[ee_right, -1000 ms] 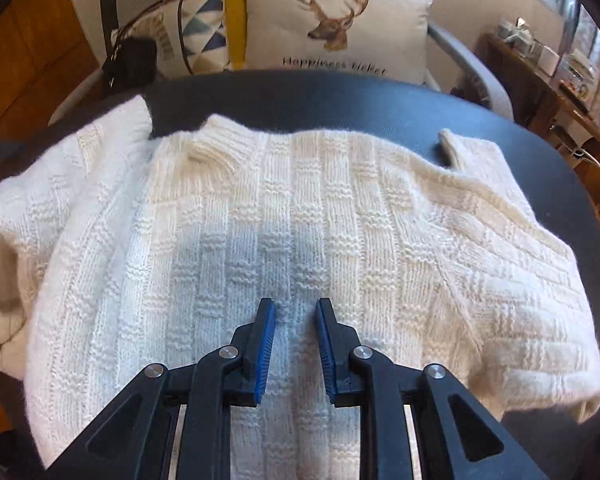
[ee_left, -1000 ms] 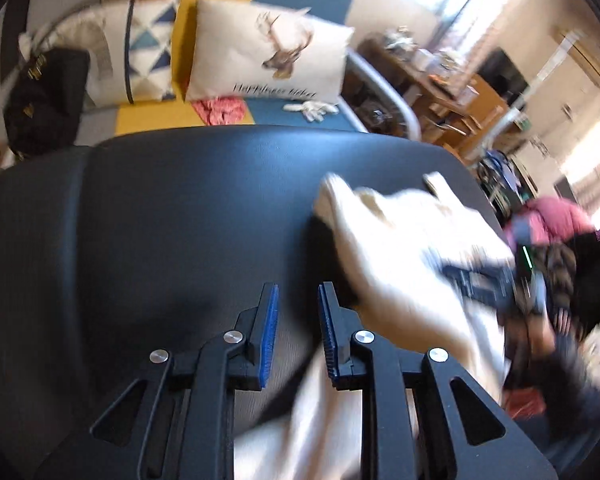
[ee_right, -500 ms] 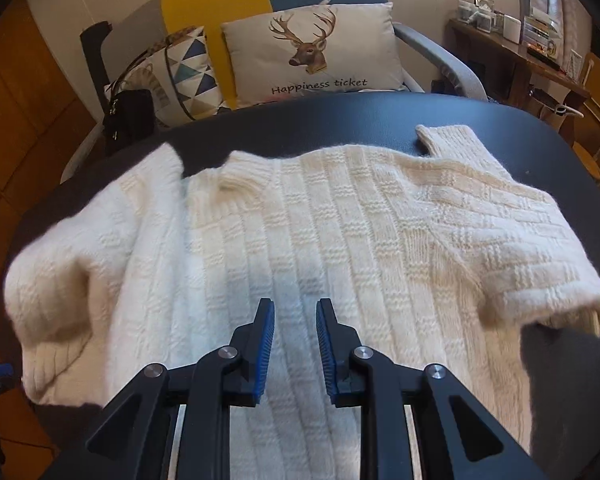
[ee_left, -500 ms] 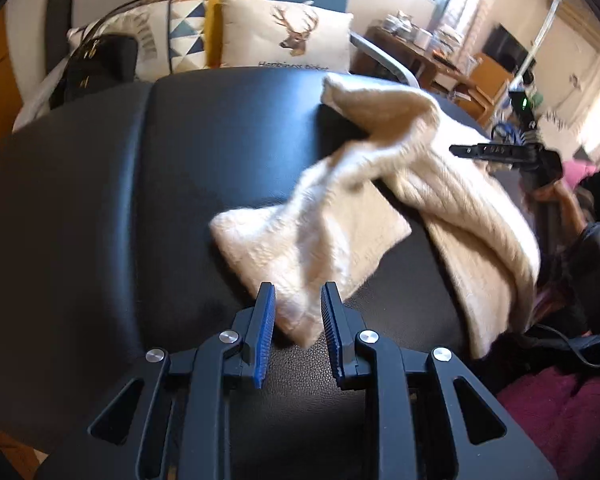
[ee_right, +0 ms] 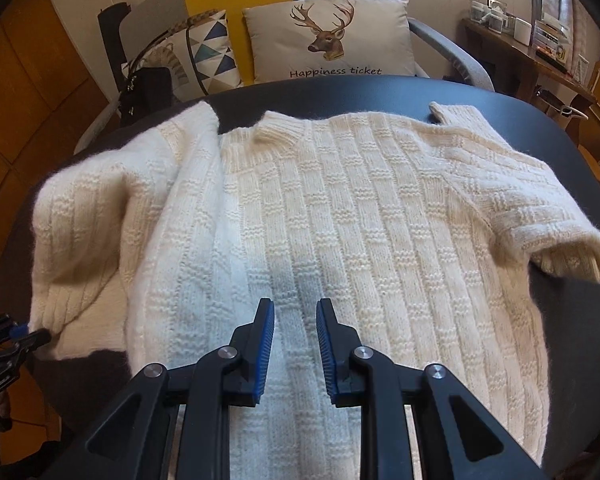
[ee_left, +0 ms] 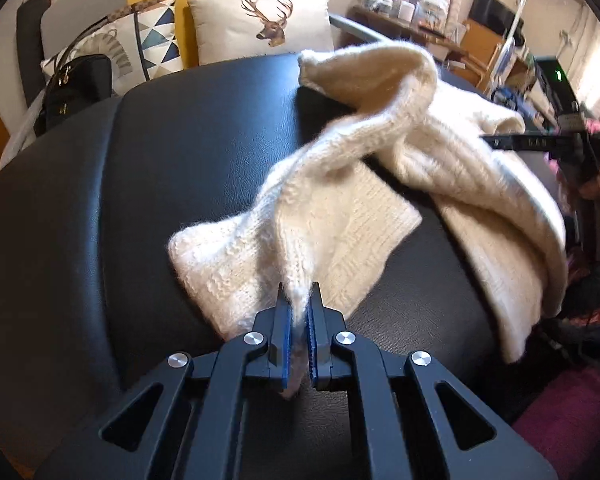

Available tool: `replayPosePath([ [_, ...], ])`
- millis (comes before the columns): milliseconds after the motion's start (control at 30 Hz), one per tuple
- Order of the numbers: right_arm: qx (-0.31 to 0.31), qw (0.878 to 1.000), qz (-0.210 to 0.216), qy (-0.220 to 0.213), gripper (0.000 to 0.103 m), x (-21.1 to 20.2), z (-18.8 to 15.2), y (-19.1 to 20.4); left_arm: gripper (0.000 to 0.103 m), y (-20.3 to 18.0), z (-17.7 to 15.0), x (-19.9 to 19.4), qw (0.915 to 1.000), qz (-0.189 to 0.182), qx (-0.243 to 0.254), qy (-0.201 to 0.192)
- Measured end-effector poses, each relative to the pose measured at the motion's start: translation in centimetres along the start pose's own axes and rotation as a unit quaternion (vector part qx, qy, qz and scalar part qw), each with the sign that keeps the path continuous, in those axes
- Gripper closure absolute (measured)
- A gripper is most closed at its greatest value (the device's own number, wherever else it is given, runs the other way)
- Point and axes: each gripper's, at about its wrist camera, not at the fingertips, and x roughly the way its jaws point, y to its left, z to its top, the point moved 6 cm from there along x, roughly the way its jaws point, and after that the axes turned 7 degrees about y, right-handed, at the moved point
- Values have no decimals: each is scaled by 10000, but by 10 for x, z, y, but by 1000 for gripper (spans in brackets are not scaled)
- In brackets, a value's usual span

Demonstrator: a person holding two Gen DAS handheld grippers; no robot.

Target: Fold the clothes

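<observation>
Cream knit sweater (ee_right: 340, 216) spread flat on black tabletop (ee_left: 180, 152), sleeve cuff (ee_left: 296, 296) just pinched by closing left hand-held gripper (ee_left: 298, 320) for folding inward, right hand-held gripper (ee_right: 295, 344) slightly spread, empty, above hem.

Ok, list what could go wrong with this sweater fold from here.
1. The left tongs have just closed on only a thin edge of the sleeve; fuzzy knit could slip out when pulled.
2. The sweater hangs over the table's near edge, so a tug may drag it off.
3. The right tongs are open above the body, so nothing pins it.
</observation>
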Motion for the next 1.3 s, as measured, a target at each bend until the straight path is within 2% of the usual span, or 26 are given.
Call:
replayPosePath([
  [67, -40, 9998, 124, -121, 82, -6, 3, 5, 99, 7, 3, -9, 9993, -248, -247, -112],
  [200, 7, 9992, 272, -279, 82, -13, 12, 7, 99, 37, 11, -37, 9948, -349, -826, -474],
  [267, -24, 9995, 81, -304, 83, -9, 16, 5, 99, 55, 13, -50, 9920, -304, -1063, -611],
  [300, -35, 9998, -55, -210, 88, -3, 18, 4, 99, 66, 14, -56, 9903, -267, -1186, -673],
  [333, -39, 9998, -118, -126, 99, 3, 19, 3, 99, 75, 14, -61, 9882, -250, -1322, -733],
  [600, -244, 9972, -658, 263, 101, 52, 36, 4, 99, 129, 8, -93, 9732, -221, -2028, -1066],
  [767, -446, 9929, -1082, 206, 101, 73, 65, 10, 99, 155, 4, -97, 9683, -35, -2294, -983],
  [900, -653, 9872, -1447, 128, 103, 88, 94, 13, 99, 162, -8, -90, 9691, 127, -2381, -632],
  [967, -617, 9885, -1369, 168, 103, 91, 109, 14, 99, 161, -13, -92, 9691, 166, -2394, -568],
  [1000, -550, 9908, -1224, 193, 102, 91, 115, 14, 99, 158, -14, -97, 9689, 62, -2401, -603],
  [1033, -365, 9957, -824, 231, 98, 87, 118, 13, 99, 156, -15, -101, 9691, 15, -2382, -645],
  [1067, -204, 9988, -388, 233, 86, 80, 121, 15, 99, 153, -15, -105, 9692, -31, -2363, -687],
  [1100, -160, 9998, 32, 151, 80, 70, 122, 19, 99, 150, -16, -109, 9694, -76, -2342, -729],
  [1133, -279, 9994, 162, 103, 80, 63, 119, 26, 99, 148, -13, -112, 9698, -108, -2307, -780],
  [1233, -711, 9969, 232, 263, 80, 57, 105, 49, 99, 145, -4, -119, 9715, -128, -2191, -899],
  [1300, -908, 9947, 101, 477, 80, 70, 96, 57, 99, 145, 6, -120, 9730, -57, -2104, -943],
])
